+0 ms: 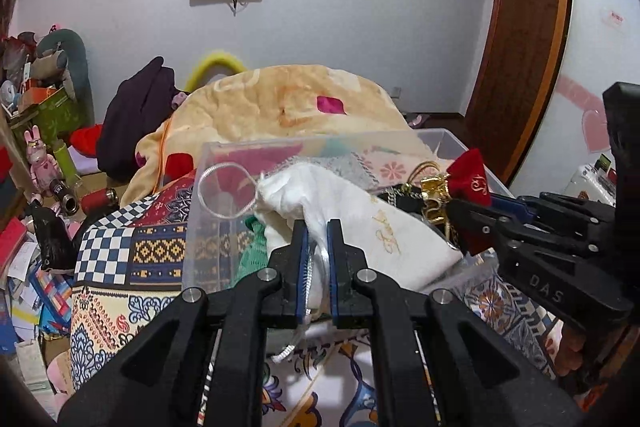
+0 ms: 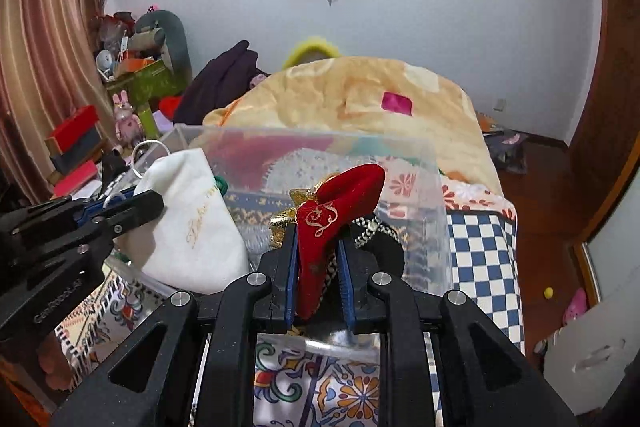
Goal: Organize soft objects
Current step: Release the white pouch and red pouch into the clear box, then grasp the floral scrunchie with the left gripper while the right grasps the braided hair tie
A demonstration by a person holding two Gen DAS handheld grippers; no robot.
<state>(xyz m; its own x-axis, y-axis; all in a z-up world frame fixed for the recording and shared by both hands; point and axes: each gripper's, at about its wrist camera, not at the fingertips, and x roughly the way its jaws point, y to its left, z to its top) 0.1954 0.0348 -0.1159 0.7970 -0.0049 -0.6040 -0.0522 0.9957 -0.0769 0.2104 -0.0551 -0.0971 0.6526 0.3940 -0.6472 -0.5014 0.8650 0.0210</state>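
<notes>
Standing by the bed, I see both hand-held tools working over a clear plastic bin point(image 1: 224, 151) that sits on a patterned quilt point(image 1: 120, 267).

The left gripper point(image 1: 316, 227) has its blue-lined jaws drawn in close on the edge of a white drawstring pouch point(image 1: 360, 223), pinching cloth and what looks like a bit of its silvery cord (the cord's loop curls off toward ten o'clock against the bin's wall). The pouch lies slumped across the bin's near rim, gold script showing on its side.

The right gripper point(image 2: 318, 247) is closed nearly as far, clamped on a red velvet pouch point(image 2: 332, 215) with gold embroidery. That pouch stands up between the jaws, its top flopping toward one o'clock, held above the bin's near wall. Just behind it sits something gold and shiny point(image 2: 288, 215), and at three o'clock of the jaws a black item with a pale braided cord point(image 2: 380, 235); whether that cord is also caught in the jaws I can't quite tell.

From the right view the white pouch lies at nine o'clock of the red one, the two apart. Beyond the bin, at twelve o'clock, a peach blanket point(image 2: 360, 95) is heaped on the bed.
</notes>
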